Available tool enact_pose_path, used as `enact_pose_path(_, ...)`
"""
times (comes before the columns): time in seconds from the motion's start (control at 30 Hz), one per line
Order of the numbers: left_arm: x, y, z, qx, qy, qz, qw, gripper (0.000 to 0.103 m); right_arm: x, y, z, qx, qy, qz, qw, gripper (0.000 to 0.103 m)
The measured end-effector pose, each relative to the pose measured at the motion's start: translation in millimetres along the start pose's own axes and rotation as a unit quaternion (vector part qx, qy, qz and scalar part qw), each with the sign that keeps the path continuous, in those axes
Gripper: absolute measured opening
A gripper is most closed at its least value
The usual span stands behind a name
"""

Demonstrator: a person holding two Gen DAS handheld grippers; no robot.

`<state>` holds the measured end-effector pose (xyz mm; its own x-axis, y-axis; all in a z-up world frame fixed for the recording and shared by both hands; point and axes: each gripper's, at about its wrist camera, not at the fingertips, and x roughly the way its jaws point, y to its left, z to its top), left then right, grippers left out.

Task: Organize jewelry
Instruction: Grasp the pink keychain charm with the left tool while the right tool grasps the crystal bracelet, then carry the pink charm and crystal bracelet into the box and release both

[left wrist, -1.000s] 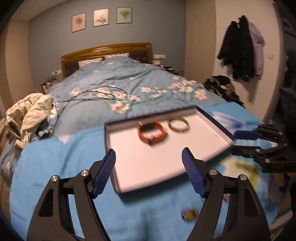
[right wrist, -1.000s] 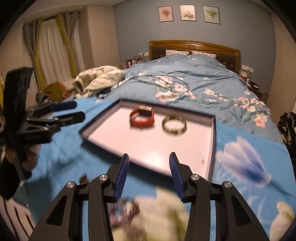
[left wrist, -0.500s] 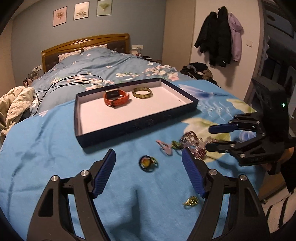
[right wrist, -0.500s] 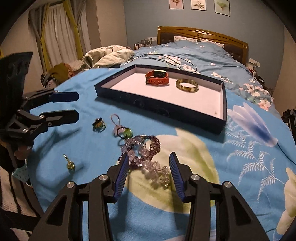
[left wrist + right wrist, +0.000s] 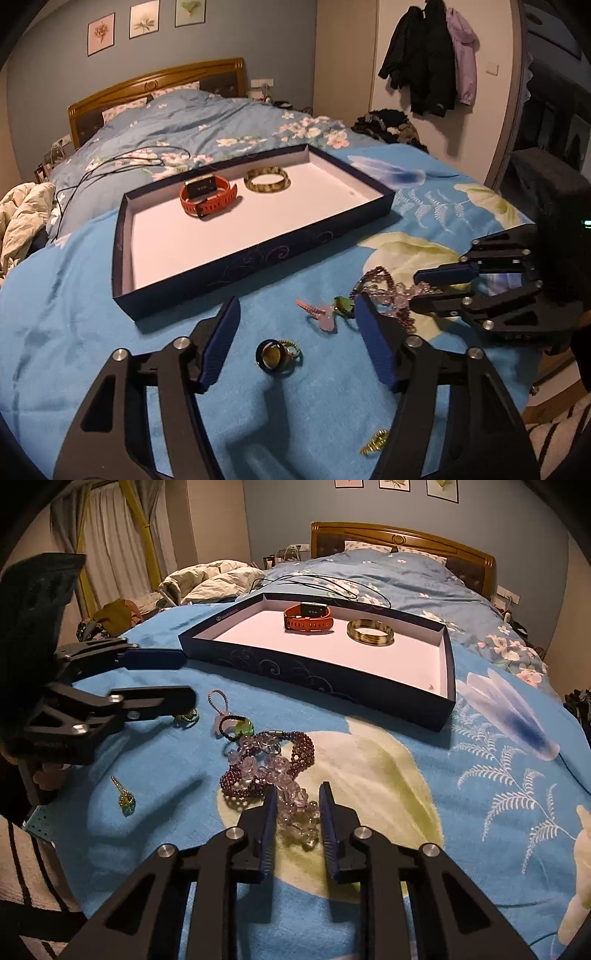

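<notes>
A dark blue tray (image 5: 258, 254) on the bed holds an orange watch (image 5: 207, 195) and a mottled bangle (image 5: 267, 179). In front of it, a ring with an amber stone (image 5: 275, 356) lies on the blanket between the closing jaws of my left gripper (image 5: 297, 332), with neither pad touching it. My right gripper (image 5: 297, 812) is closing around a clear bead bracelet (image 5: 295, 808) tangled with a purple bead bracelet (image 5: 303, 749). The beads sit between its pads, and no firm press shows. A pink charm (image 5: 321, 314) and a green-beaded hair tie (image 5: 343, 304) lie between the two grippers.
A small gold brooch (image 5: 375, 441) lies near the blanket's front edge. A black cable (image 5: 332, 587) runs over the floral duvet behind the tray. Crumpled bedding (image 5: 214, 579) is heaped at the far left, and coats (image 5: 428, 59) hang on the wall.
Both grippers dropped from the tray toward the loose jewelry on the blanket. The left one moved over the ring and narrowed. The right one narrowed around the clear beads.
</notes>
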<state>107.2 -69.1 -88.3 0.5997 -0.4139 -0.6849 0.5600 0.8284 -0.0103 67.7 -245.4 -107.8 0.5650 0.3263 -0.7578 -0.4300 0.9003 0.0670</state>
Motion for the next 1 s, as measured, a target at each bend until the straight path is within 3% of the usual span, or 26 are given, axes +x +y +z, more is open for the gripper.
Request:
enact_pose_path(0.07,9.5,0.8,1.7,-0.005,0.016,-0.008,0.9998,0.054,-0.9,-1.0,0.1,0.004,-0.002,0.002,1.000,0.019)
enact_pose_path(0.27,19.4,-6.7,1.2,0.010,0.031,-0.023,0.9992,0.052,-12.5,-3.0,6.7,0.016,-0.029,0.020,0.999,0.008)
enact_pose_path(0.4,32.2,-8.6,1.9,0.012,0.056,-0.029,0.9979,0.042,-18.2,-2.7,11.6,0.021,-0.041,0.025,0.999,0.008)
enact_pose_path(0.67,42.5,-3.7,2.6,-0.008,0.073,-0.043,0.9964,0.011,-28.4,-6.0,20.5,0.040,-0.064,0.045,0.996,0.008)
enact_pose_path(1.0,32.4,-4.2,5.1,-0.012,0.051,-0.039,0.9979,0.010,-37.6,-8.1,31.6,0.048,-0.086,0.046,0.994,0.008)
